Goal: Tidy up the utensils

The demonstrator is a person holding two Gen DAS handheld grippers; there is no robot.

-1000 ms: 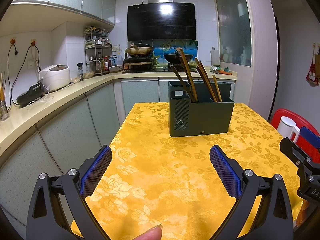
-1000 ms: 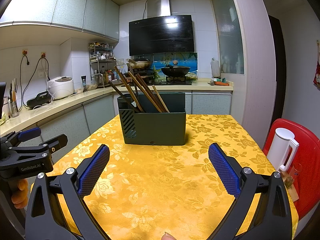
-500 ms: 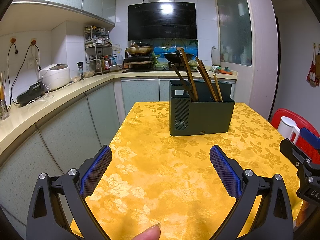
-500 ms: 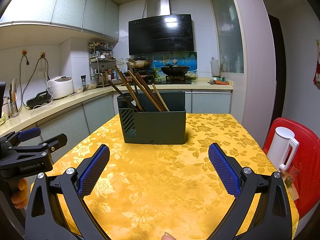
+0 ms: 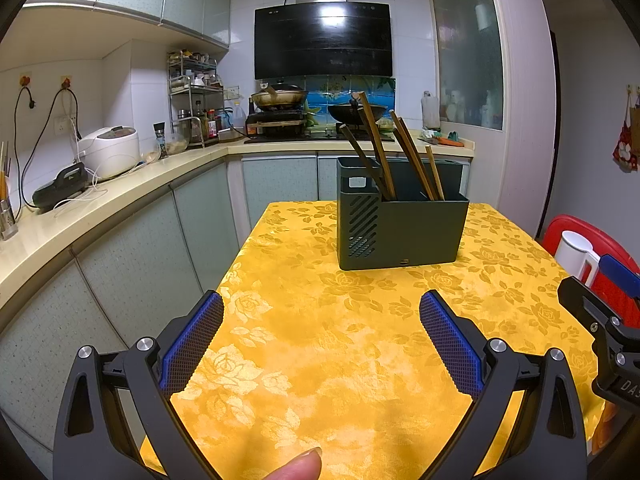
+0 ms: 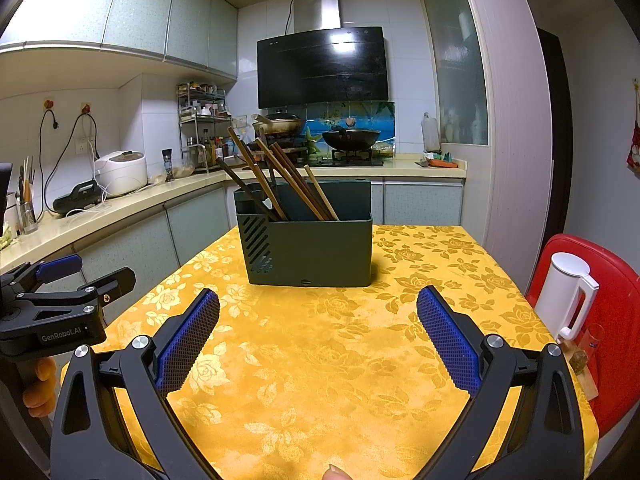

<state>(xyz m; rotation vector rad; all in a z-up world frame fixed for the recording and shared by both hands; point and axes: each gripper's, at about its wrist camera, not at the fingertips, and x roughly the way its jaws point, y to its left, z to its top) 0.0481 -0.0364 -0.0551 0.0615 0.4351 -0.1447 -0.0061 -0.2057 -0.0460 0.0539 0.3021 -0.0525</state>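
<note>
While I'm hovering both grippers, left & right, fingers apart, empty; chopsticks are leaning in holder, prob. finished.

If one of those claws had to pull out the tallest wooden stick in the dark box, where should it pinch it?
Probably the bare upper shaft of the tallest chopstick, coming from above the holder. It leans left, so tilt the open right gripper to match and draw along its slant.

- Our left gripper: black frame, blue gridded pads, silver screws.
- Our right gripper matches it; "GenRobot.AI" marks the left's side.
</note>
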